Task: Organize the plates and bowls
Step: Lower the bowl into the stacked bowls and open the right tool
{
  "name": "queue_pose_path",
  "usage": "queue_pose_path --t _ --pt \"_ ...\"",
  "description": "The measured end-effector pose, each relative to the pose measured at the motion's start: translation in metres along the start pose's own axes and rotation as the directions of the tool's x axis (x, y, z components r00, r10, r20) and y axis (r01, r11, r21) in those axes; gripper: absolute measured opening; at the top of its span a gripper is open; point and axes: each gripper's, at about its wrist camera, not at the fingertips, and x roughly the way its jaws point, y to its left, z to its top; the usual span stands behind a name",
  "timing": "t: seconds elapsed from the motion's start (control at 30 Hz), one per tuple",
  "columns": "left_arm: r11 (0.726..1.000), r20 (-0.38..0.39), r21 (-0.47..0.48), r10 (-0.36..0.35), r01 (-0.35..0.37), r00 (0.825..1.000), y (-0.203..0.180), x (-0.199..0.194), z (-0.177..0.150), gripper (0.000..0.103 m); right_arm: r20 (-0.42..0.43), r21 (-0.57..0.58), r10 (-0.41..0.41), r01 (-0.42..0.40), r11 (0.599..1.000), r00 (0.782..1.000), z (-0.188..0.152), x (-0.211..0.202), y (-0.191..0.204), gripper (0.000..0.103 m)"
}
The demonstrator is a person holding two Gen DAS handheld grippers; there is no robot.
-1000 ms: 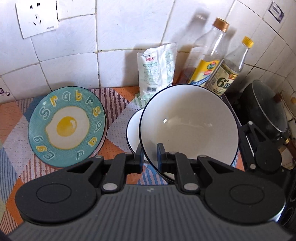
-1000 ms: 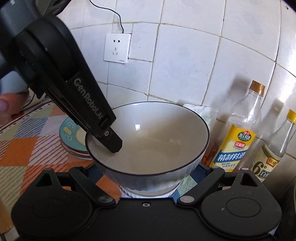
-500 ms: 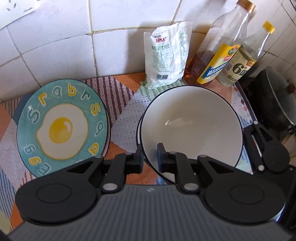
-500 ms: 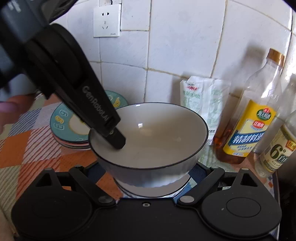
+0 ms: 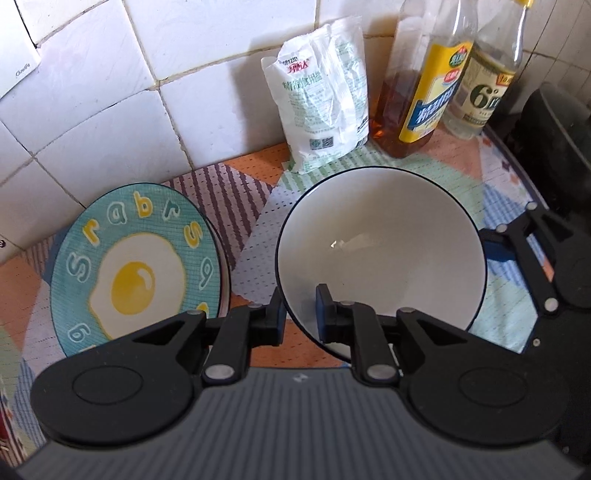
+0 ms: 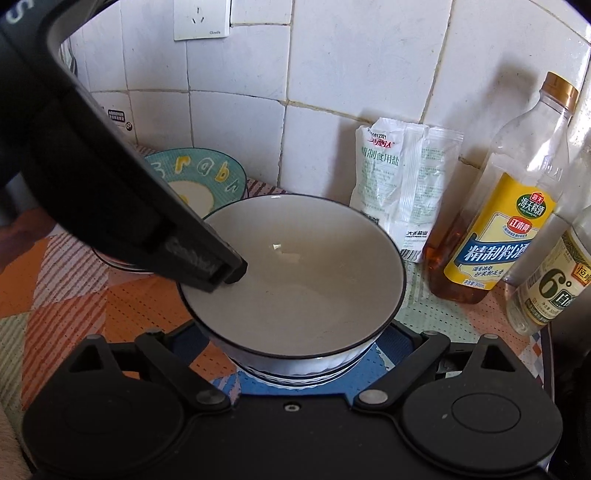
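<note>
A white bowl with a dark rim (image 5: 380, 243) sits nested on another white bowl (image 6: 295, 373) on the patterned mat. My left gripper (image 5: 300, 314) is shut on the top bowl's near-left rim, one finger inside and one outside; it also shows in the right wrist view (image 6: 207, 269). My right gripper (image 6: 295, 354) is open, its fingers spread on either side of the bowl stack's base, with the tips hidden by the bowls. A teal plate with a fried-egg picture (image 5: 136, 266) lies to the left on top of another plate.
A white salt bag (image 5: 325, 110) leans on the tiled wall behind the bowls. Two bottles (image 5: 428, 81) (image 5: 484, 74) stand at the back right. A dark pot (image 5: 557, 140) is at the far right. A wall socket (image 6: 201, 18) is above.
The left gripper has lowered the top bowl onto the lower bowl, so the two are now nested. Both cameras have moved down and closer to the counter.
</note>
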Motion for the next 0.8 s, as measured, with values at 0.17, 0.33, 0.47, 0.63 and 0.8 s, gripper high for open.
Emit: queue_pose_path --t 0.17,0.33,0.47,0.63,0.8 --pt "0.999 -0.027 -0.036 -0.026 0.025 0.999 0.010 0.012 0.003 0.015 -0.004 -0.009 -0.016 0.016 1.000 1.000 0.000 0.001 0.002 0.098" --pt "0.996 -0.029 -0.076 -0.052 0.050 0.998 0.015 0.020 0.001 0.015 0.006 0.007 -0.055 0.055 0.998 0.998 -0.004 0.001 0.007 0.100" --pt "0.991 -0.032 -0.116 -0.069 0.065 0.997 0.018 0.018 0.002 0.016 0.013 0.028 -0.082 0.082 0.996 0.997 -0.006 -0.003 0.011 0.100" --pt "0.974 -0.017 -0.204 -0.105 0.100 0.994 0.025 0.007 -0.003 0.021 0.018 0.062 -0.083 0.082 0.995 0.996 -0.007 -0.014 0.011 0.100" --pt "0.963 0.005 -0.243 -0.117 0.114 0.993 0.022 -0.013 -0.010 0.026 0.049 0.124 -0.038 0.032 0.992 0.998 -0.014 -0.033 0.007 0.100"
